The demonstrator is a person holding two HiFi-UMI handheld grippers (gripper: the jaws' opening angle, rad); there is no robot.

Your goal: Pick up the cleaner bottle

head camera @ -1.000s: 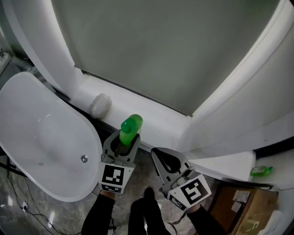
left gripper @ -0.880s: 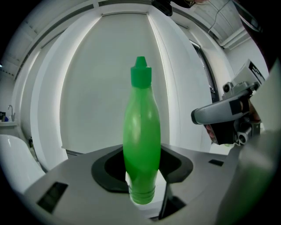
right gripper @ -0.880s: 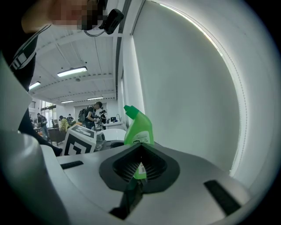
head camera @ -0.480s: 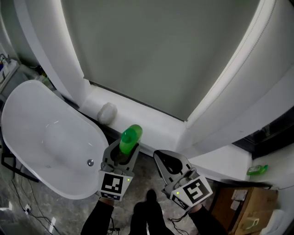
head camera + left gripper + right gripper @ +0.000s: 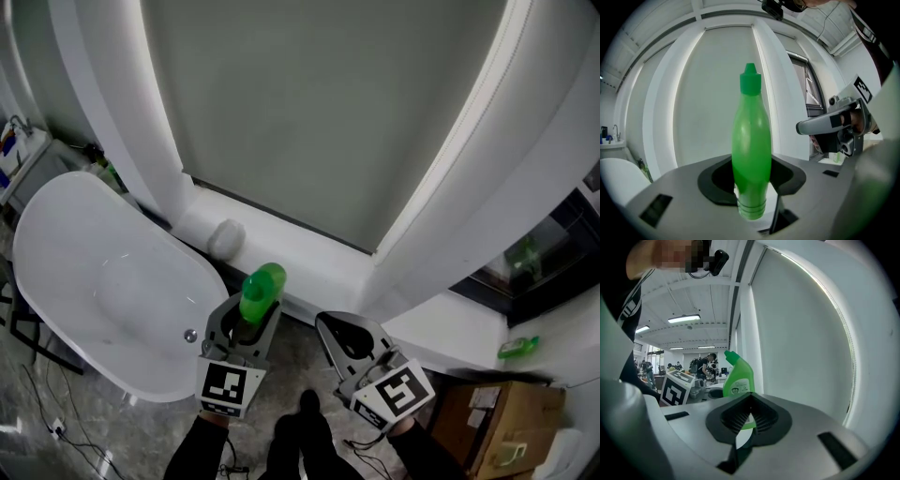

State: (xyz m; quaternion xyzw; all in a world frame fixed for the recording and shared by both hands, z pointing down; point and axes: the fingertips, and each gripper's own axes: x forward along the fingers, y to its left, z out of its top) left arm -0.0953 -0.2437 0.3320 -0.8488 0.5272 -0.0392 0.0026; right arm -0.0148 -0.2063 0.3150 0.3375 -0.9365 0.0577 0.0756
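A green cleaner bottle stands upright between the jaws of my left gripper, which is shut on its lower body. The left gripper view shows the bottle filling the centre, its pointed cap at the top and the dark pads on both sides. My right gripper hangs just to the right, level with the left one, jaws together and holding nothing. From the right gripper view the bottle shows beyond the closed jaws, next to the left gripper's marker cube.
A white bathtub lies at the left, below the grippers. A white ledge with a round white object runs under a grey panel. A small green bottle and a cardboard box sit at the right.
Both grippers have risen, the left one keeping its hold on the bottle. In the head view the tub and ledge have slid rightward and downward.
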